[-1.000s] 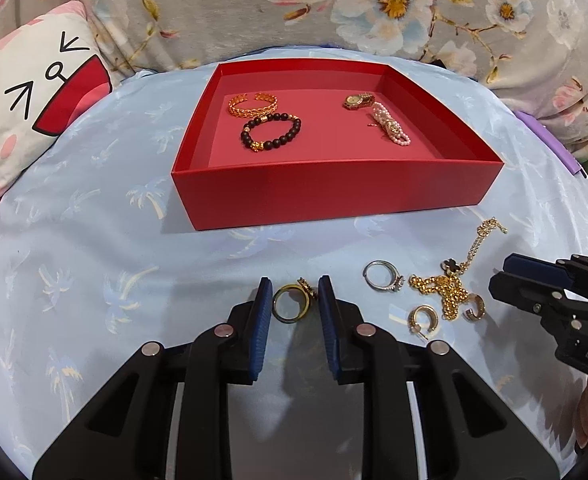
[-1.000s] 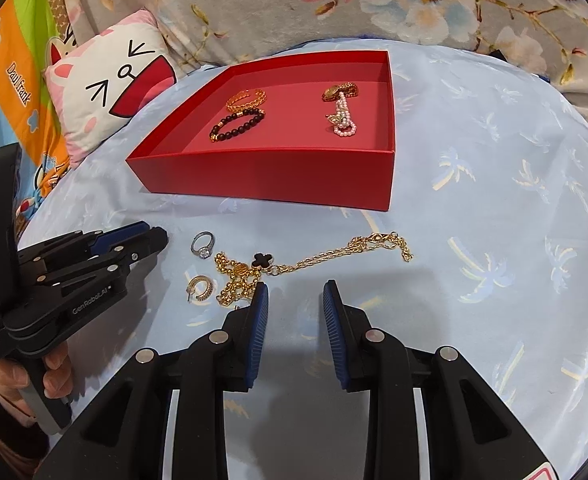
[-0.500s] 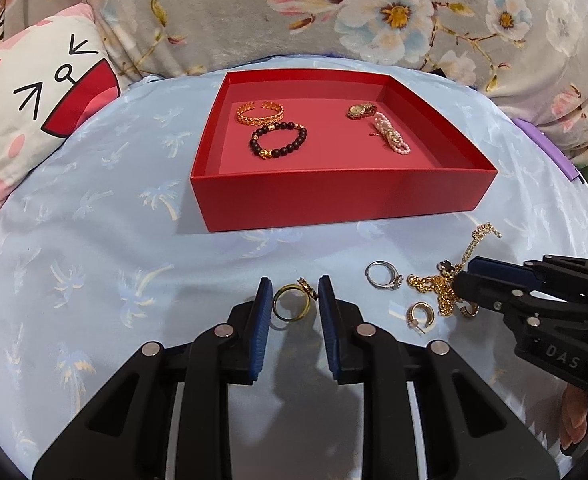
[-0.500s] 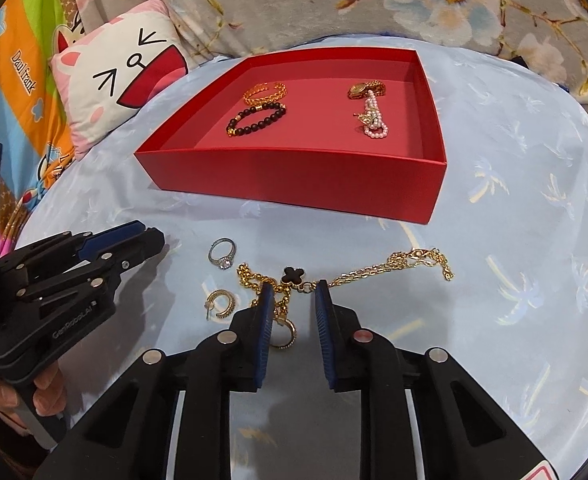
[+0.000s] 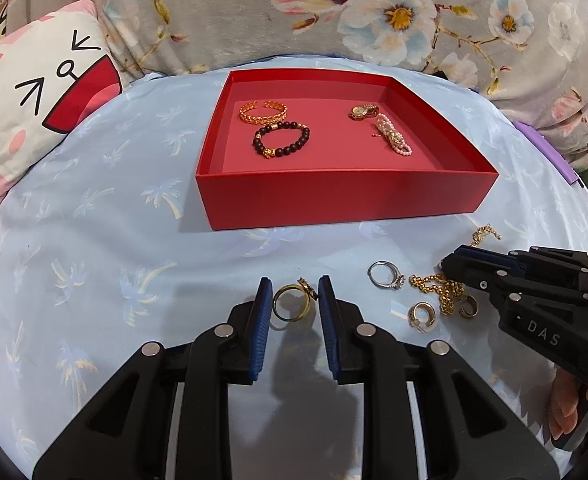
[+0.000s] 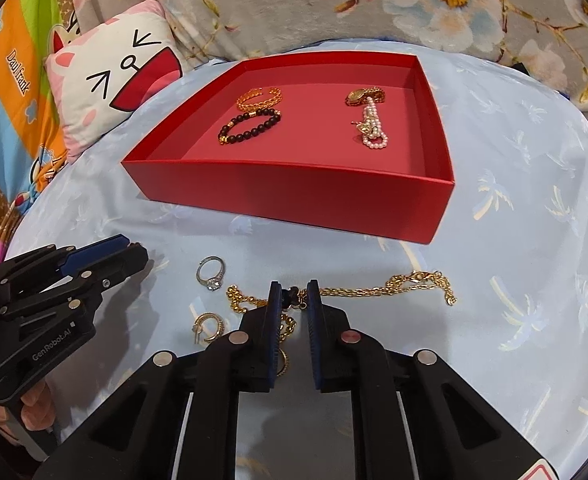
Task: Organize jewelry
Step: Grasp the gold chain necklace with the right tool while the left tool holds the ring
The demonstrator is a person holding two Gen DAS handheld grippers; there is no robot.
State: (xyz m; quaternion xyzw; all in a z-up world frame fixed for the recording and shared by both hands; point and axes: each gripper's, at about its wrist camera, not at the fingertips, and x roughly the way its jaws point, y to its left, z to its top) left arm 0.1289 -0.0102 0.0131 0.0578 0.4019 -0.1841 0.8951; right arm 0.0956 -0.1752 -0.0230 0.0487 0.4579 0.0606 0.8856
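Left wrist view: my left gripper point(image 5: 294, 298) is clenched on the gold ring point(image 5: 291, 308), which hangs between the blue pads just above the pale blue cloth point(image 5: 94, 260). My right gripper point(image 6: 293, 300) has just been closing – its jaws now straddle the gold necklace point(image 6: 373, 291) at the black clover charm, though I cannot tell whether the pads truly pinch the chain.

Risks, as I judge them: the chain is bunched and loops under the right fingers, so a lift may drag the gold hoop earring point(image 6: 208, 326) beside it, or the second hoop lying half under the jaws; a shallow pinch on the charm could let the necklace slide out. The ring is held by its edges only, and a tilt might drop it.

Surroundings: the red tray point(image 5: 345, 200) lies beyond both grippers, holding a gold cuff point(image 5: 262, 112), a dark bead bracelet point(image 5: 281, 142), a gold watch point(image 5: 363, 111) and a pearl strand point(image 5: 393, 140) – its front wall must be cleared. A silver ring point(image 5: 383, 275) rests near the chain. A cartoon pillow point(image 5: 38, 96) sits well apart at left.
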